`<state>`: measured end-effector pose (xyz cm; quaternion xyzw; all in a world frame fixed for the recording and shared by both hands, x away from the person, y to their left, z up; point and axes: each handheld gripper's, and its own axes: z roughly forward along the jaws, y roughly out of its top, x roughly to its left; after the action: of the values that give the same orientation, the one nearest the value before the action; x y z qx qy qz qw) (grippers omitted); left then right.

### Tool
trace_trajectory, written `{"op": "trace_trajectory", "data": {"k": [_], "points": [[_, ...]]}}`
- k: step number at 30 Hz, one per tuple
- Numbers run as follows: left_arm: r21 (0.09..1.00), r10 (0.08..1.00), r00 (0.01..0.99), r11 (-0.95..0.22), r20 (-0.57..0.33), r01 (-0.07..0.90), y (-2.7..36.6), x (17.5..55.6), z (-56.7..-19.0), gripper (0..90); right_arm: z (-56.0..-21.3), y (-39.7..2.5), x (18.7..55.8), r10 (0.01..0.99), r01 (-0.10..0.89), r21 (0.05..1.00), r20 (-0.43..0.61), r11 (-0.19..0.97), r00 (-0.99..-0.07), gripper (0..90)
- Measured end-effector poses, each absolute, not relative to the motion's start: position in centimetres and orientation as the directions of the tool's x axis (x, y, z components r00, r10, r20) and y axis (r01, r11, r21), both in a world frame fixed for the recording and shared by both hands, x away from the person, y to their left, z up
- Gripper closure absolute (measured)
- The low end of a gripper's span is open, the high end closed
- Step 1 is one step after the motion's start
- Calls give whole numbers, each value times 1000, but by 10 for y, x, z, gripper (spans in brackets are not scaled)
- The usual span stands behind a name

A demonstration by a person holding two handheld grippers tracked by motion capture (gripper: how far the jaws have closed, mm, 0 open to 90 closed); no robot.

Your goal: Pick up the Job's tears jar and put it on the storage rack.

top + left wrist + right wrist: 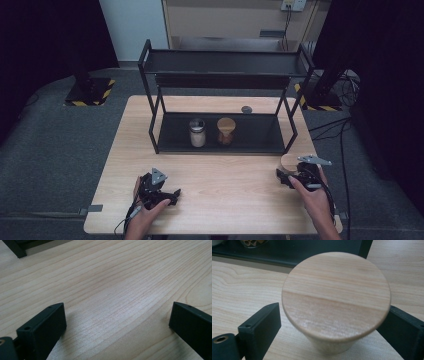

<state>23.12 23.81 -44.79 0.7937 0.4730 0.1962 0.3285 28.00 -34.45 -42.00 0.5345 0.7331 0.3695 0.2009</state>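
At lower left I keep the left gripper [159, 192] parked on bare worktop [225, 175], jaws wide apart and holding nothing, out of the way. Mid-frame, two jars sit on the rack's lower shelf [175, 135]. At lower right, the right gripper [295, 175] straddles the wooden-lidded jar [336, 293], jaws spread either side, apparently not yet clamped.

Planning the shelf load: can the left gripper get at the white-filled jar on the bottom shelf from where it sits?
Probably yes. The left gripper rests open on bare table, and the white-filled jar stands near the rack's open front. The wood-lidded jar stands close beside it, so finger room looks tight.
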Motion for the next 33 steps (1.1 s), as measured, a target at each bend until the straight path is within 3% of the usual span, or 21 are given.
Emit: {"op": "trace_trajectory", "data": {"k": [33], "points": [[707,880,476,-337,1,622,238,231,-448,0,-423,-329,283,946,612,771,38,176,-321,250]]}}
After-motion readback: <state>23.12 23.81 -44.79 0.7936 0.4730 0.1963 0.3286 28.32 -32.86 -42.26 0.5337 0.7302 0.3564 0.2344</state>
